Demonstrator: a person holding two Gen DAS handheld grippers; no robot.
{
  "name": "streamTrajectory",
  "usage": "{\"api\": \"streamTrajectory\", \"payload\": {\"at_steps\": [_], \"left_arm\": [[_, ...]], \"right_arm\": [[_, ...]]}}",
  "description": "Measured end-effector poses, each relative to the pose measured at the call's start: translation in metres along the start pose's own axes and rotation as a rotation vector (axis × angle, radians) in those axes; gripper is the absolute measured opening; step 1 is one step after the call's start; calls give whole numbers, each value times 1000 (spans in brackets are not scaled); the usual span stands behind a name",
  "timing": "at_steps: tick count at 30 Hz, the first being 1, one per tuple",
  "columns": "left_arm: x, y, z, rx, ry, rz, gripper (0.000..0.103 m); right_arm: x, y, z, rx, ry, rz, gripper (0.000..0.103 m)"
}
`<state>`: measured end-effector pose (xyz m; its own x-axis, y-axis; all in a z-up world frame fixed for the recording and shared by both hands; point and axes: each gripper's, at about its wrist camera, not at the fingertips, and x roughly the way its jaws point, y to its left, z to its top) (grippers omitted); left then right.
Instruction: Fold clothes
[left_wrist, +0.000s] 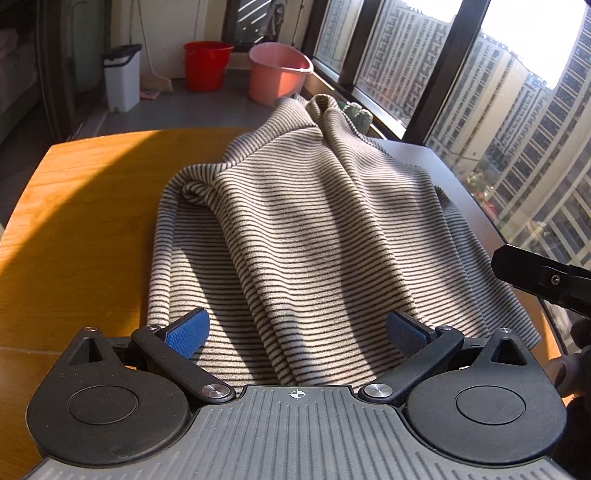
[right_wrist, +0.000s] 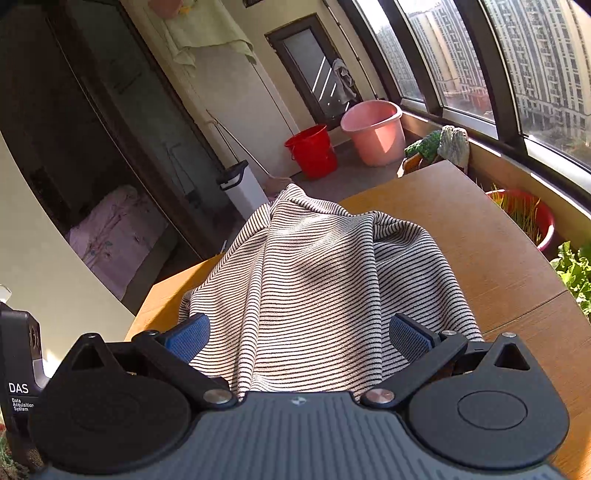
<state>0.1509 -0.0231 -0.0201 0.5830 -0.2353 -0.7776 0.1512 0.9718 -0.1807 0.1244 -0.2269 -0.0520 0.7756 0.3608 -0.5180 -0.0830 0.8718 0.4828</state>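
One grey-and-black striped knit garment (left_wrist: 295, 229) lies rumpled on the wooden desk (left_wrist: 74, 221), its long axis running straight away from the left gripper (left_wrist: 297, 332), near hem hidden under both grippers. Left gripper and right gripper (right_wrist: 299, 338) both gape wide, holding nothing. Ahead stand a red plastic bucket (left_wrist: 205, 64) and pink plastic tub (left_wrist: 277, 74), contents unseen.

Bright sunlight from the windows (left_wrist: 517, 110) casts hard shadows across the table (left_wrist: 74, 221); fisheye edges bend strongly.
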Motion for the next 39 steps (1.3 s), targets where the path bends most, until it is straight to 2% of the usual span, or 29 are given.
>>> {"api": "streamTrajectory", "payload": {"at_steps": [4,7,9,16,24,29,33,37,39], "left_arm": [[13,-4,-1,54,-17,35,103],[16,-4,-3,78,-36,46,103],[18,-5,-5,94,-48,53,103],[14,1,-15,122,-74,48,103],[-22,18,-54,139,-79,49,103],[-53,31,-81,141,-52,46,103],[-80,41,-106,150,-25,31,103],[-98,50,-119,139,-26,-6,103],[-105,55,-120,120,-36,-24,103]], "right_arm": [[43,-13,-3,18,83,-32,103],[43,-11,-13,-24,21,-38,103],[44,-7,-18,-65,19,-56,103],[31,-4,-26,-33,56,-10,103],[6,14,-53,-94,108,68,103],[-12,33,-77,-204,157,118,103],[-30,53,-101,-360,178,126,103],[-44,66,-108,-456,197,80,103],[-62,77,-110,-546,157,62,103]]}}
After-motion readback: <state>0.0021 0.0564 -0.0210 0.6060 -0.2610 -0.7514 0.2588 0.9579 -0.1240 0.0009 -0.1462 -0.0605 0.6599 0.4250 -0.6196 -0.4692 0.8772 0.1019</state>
